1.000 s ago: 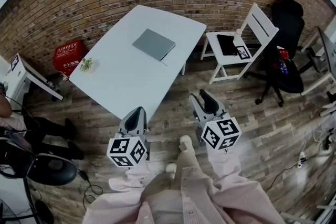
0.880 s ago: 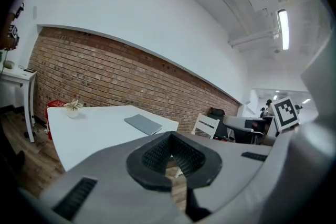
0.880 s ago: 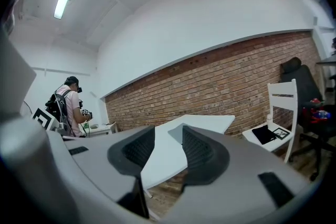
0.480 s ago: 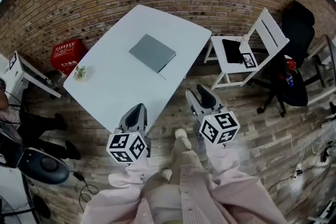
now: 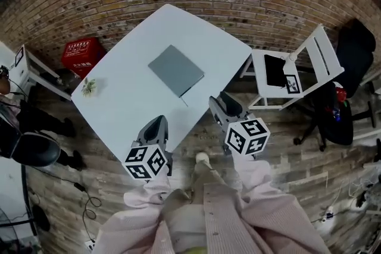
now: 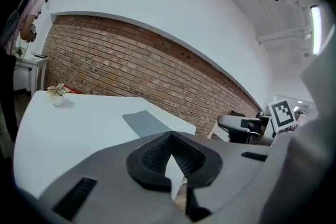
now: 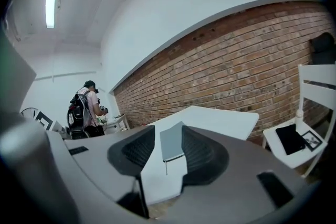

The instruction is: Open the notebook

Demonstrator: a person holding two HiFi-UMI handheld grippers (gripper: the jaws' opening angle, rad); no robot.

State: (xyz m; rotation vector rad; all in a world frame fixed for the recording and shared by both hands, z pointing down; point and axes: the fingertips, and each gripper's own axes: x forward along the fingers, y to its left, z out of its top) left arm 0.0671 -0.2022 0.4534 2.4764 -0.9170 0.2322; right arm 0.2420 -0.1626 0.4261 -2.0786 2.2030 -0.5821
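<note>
Grey notebook [image 5: 176, 70] closed, flat at mid surface [image 5: 122, 101]. Not touched, so all of the opening left to do. Left gripper [image 5: 156, 123] fingers pressed together; right gripper [image 5: 222, 102] fingers spread, empty. Both at the near edge, well apart from notebook.

Notebook [image 5: 175, 70]: thin, plain grey cover, shut, lying flat on white tabletop [image 5: 119, 110]. Sits approx mid-tabletop, a bit toward the right-hand edge, sides roughly in line w/ tabletop edges. Cover looks smooth, no print visible. Thin pale strand [image 5: 184, 100] pokes out from its near corner onto the tabletop
</note>
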